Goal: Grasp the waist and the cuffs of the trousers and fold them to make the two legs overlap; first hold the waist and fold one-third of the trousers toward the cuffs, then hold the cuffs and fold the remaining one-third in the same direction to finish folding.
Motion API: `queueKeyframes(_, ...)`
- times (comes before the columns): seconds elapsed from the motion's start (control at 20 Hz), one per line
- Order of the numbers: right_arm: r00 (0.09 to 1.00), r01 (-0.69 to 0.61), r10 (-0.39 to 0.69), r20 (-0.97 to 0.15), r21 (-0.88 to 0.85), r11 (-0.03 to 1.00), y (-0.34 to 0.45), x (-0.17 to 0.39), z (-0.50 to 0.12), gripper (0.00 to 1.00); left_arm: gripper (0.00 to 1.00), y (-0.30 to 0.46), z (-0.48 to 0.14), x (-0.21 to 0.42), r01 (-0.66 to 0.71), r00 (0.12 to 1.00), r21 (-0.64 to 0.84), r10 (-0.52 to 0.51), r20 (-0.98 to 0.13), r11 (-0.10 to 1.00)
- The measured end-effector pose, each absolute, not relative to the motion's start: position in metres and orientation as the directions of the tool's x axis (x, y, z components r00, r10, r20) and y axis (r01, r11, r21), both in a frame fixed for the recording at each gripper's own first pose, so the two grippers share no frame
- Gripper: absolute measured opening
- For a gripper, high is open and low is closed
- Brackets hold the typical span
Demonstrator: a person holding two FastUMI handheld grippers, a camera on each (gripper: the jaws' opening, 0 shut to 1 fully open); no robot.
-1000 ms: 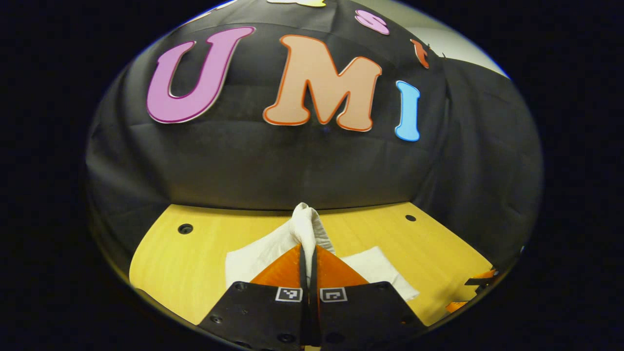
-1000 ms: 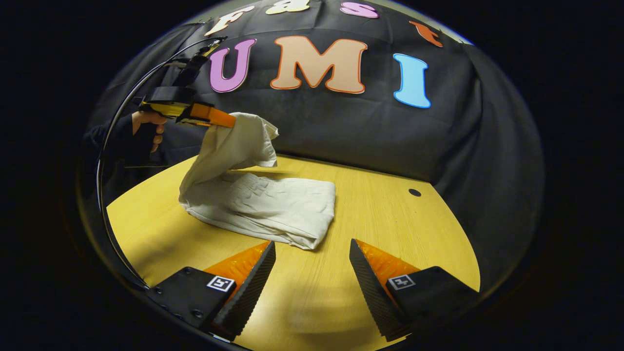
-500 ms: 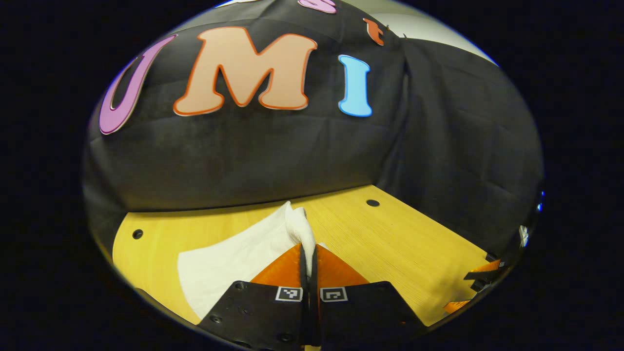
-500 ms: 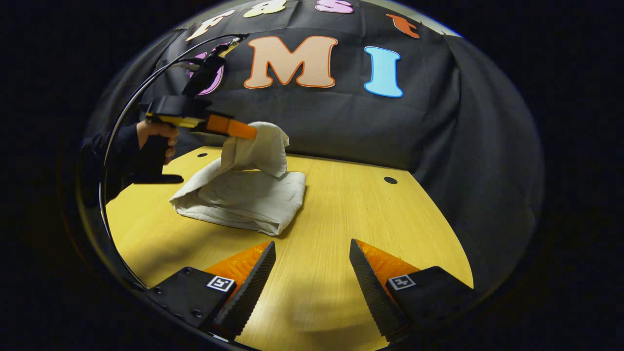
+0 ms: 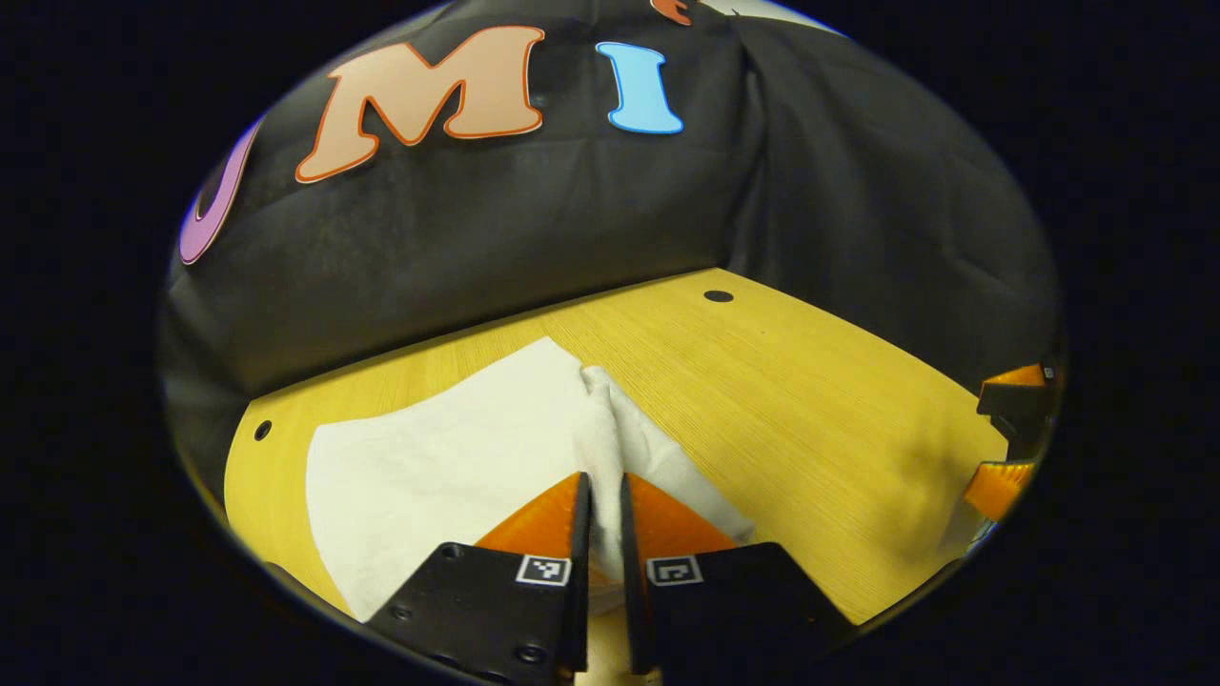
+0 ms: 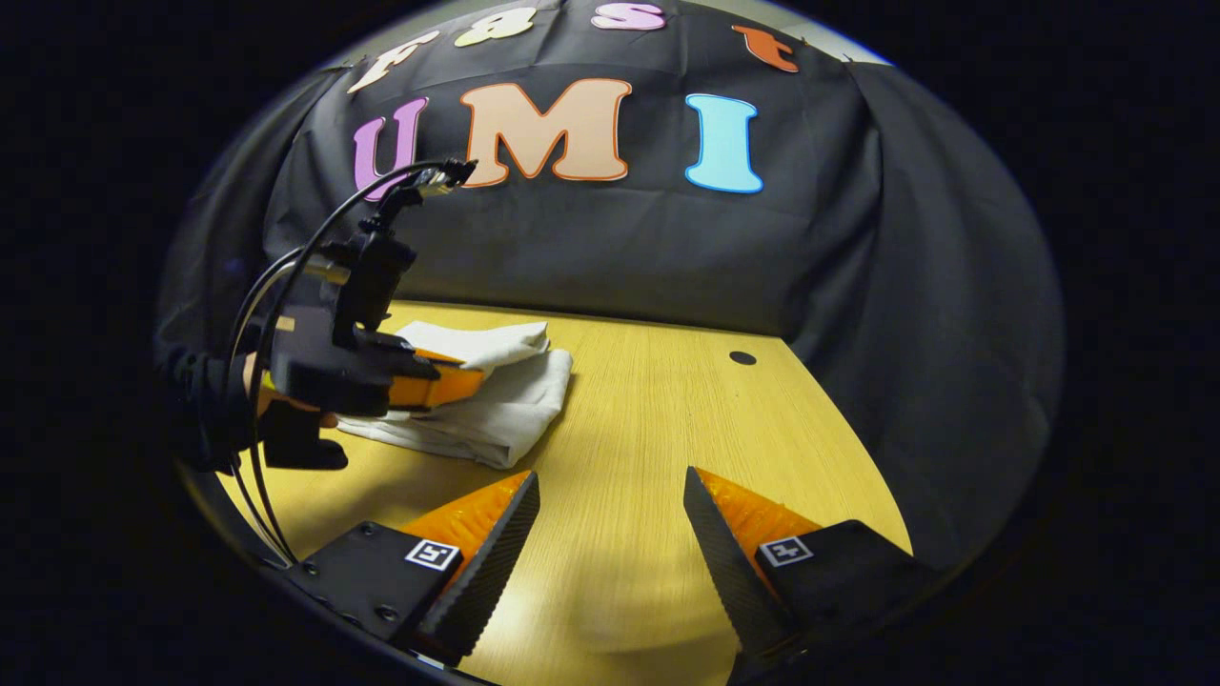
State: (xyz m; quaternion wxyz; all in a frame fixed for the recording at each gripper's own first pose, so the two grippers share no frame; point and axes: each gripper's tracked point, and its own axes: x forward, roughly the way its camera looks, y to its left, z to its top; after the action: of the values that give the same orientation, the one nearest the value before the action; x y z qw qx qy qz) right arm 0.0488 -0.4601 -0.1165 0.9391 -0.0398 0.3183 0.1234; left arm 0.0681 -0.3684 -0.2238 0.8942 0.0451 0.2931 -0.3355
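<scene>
We held the left gripper (image 5: 600, 486) clamped on folded trousers (image 5: 457, 457); right gripper (image 6: 610, 495) fingers apart above the table (image 6: 667, 429).

This is a recording booth set up for data collection, more a lab than a home. A black cloth wall (image 6: 610, 257) hangs in creased folds behind and to the side of a yellow wood-grain tabletop (image 6: 648, 429), meeting at a corner. The tabletop has round cable holes (image 6: 742, 358) like an office desk. Above the cloth a strip of pale room wall (image 5: 791, 10) peeks out. The hand-held gripper (image 6: 448, 386) trails black cables (image 6: 286, 286) and carries square printed markers (image 5: 543, 570).
</scene>
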Motion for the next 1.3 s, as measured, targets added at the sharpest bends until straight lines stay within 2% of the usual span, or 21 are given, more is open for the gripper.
queueKeyframes(0.05, 0.772, -0.264, 0.218, -0.596, 0.011, 0.964, -0.458, 0.053, -0.112, 0.98, 0.25, -0.366, -0.219, 0.064, 0.618, 0.608, -0.131, -0.577, -0.545, 0.775)
queueKeyframes(0.2, 0.789, -0.291, 0.249, -0.561, 0.015, 0.957, -0.45, 0.069, -0.099, 0.98, 0.98, -0.346, -0.196, 0.069, 0.572, 0.667, -0.123, -0.547, -0.506, 0.811)
queueKeyframes(0.4, 0.813, -0.304, 0.287, -0.507, 0.051, 0.951, -0.431, 0.093, -0.073, 0.98, 0.97, -0.288, -0.156, 0.081, 0.486, 0.764, -0.066, -0.461, -0.452, 0.871)
queueKeyframes(0.45, 0.82, -0.303, 0.296, -0.489, 0.066, 0.951, -0.425, 0.098, -0.066, 0.98, 0.94, -0.268, -0.145, 0.082, 0.46, 0.788, -0.054, -0.436, -0.434, 0.886)
queueKeyframes(0.5, 0.828, -0.304, 0.303, -0.472, 0.077, 0.95, -0.417, 0.104, -0.059, 0.98, 0.97, -0.25, -0.135, 0.084, 0.432, 0.811, -0.038, -0.406, -0.421, 0.901)
queueKeyframes(0.7, 0.863, -0.3, 0.311, -0.399, 0.093, 0.95, -0.39, 0.124, -0.026, 0.99, 0.97, -0.184, -0.092, 0.088, 0.323, 0.888, -0.003, -0.304, -0.345, 0.947)
queueKeyframes(0.85, 0.882, -0.302, 0.323, -0.343, 0.114, 0.947, -0.368, 0.132, 0.003, 0.98, 0.97, -0.141, -0.068, 0.093, 0.27, 0.921, 0.028, -0.25, -0.298, 0.963)
queueKeyframes(1.05, 0.928, -0.267, 0.28, -0.245, 0.085, 0.96, -0.356, 0.139, 0.04, 0.98, 0.96, -0.094, -0.035, 0.097, 0.2, 0.955, 0.032, -0.187, -0.229, 0.979)
queueKeyframes(1.3, 0.948, -0.225, 0.242, -0.205, 0.104, 0.969, -0.345, 0.141, 0.057, 0.98, 0.96, -0.05, -0.01, 0.097, 0.155, 0.976, 0.047, -0.145, -0.16, 0.987)
